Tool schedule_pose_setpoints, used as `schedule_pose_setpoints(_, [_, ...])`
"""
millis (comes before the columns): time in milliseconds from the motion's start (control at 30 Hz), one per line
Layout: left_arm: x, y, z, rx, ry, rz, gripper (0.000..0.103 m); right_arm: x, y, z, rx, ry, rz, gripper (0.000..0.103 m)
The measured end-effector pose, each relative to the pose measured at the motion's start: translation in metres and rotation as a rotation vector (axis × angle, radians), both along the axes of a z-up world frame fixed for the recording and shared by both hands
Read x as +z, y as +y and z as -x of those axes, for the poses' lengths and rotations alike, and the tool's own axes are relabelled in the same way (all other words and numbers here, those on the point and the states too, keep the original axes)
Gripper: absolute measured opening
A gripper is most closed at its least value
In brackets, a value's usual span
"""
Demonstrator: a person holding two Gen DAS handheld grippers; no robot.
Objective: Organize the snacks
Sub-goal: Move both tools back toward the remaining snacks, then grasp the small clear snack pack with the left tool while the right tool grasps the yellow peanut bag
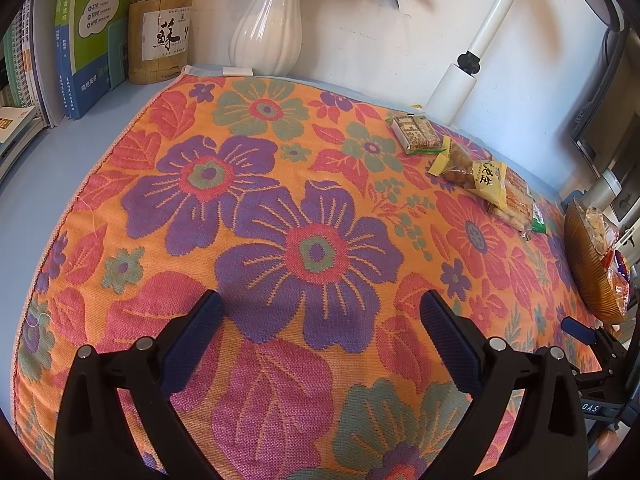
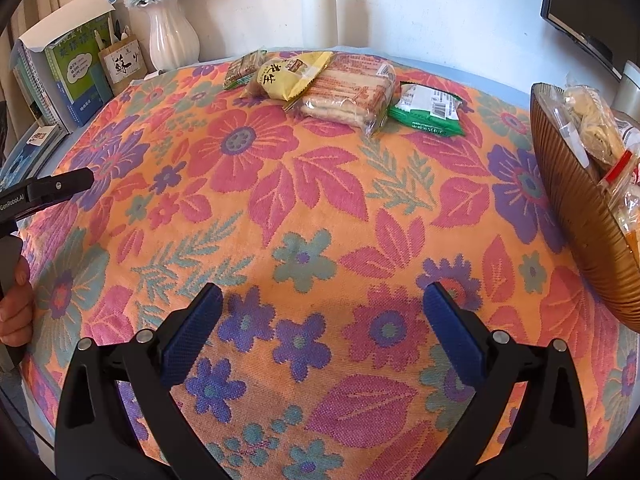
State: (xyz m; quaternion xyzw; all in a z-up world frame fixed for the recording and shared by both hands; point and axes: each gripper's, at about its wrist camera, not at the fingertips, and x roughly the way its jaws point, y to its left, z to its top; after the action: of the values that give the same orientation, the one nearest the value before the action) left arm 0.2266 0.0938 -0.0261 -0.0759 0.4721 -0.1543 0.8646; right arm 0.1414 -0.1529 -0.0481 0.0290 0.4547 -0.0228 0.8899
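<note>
Snacks [image 2: 344, 92] lie ahead of your right gripper [image 2: 322, 334], row running left-right; both grippers' fingers [image 1: 448, 344] are spread, empty.

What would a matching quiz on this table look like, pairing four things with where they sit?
Things:
1. vase
2. green packet
3. bowl
4. yellow packet

Places:
A. at the right edge of the cloth, holding bagged snacks
B. at the back left by the wall, with flowers in it
C. lying partly on the clear pack of biscuits
D. just right of the clear pack of biscuits

Pairs: 1-B, 2-D, 3-A, 4-C
</note>
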Motion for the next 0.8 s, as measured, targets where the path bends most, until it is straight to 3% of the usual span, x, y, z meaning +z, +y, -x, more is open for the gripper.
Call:
schedule_pose_setpoints(233, [0.010, -0.006, 0.004, -0.012, 0.007, -0.051, 0.097, 0.000, -0.001, 0.001, 0.018, 0.034, -0.013, 0.100])
schedule_pose_setpoints(367, [0.068, -0.010, 0.028, -0.078, -0.070, 0.010, 0.098, 0.019, 0.006, 0.010, 0.067, 0.081, 0.003, 0.100])
schedule_pose_setpoints(433, [0.093, -0.013, 0.029, -0.092, -0.105, 0.002, 0.098, 0.044, 0.013, 0.012, 0.088, 0.047, 0.070, 0.100])
schedule_pose_setpoints(533, [0.138, -0.017, 0.010, -0.097, -0.148, 0.061, 0.098, 0.084, 0.024, 0.005, 0.124, -0.040, 0.175, 0.100])
schedule_pose_setpoints(600, [0.151, -0.023, -0.010, -0.093, -0.157, 0.072, 0.098, 0.102, 0.031, -0.007, 0.149, -0.089, 0.236, 0.100])
schedule_pose_setpoints(700, [0.144, -0.048, -0.056, -0.122, -0.114, 0.068, 0.098, 0.103, 0.032, -0.042, 0.168, -0.097, 0.275, 0.100])
schedule_pose_setpoints(800, [0.104, -0.076, -0.104, -0.152, -0.007, 0.095, 0.097, 0.085, 0.024, -0.079, 0.180, -0.057, 0.224, 0.097])
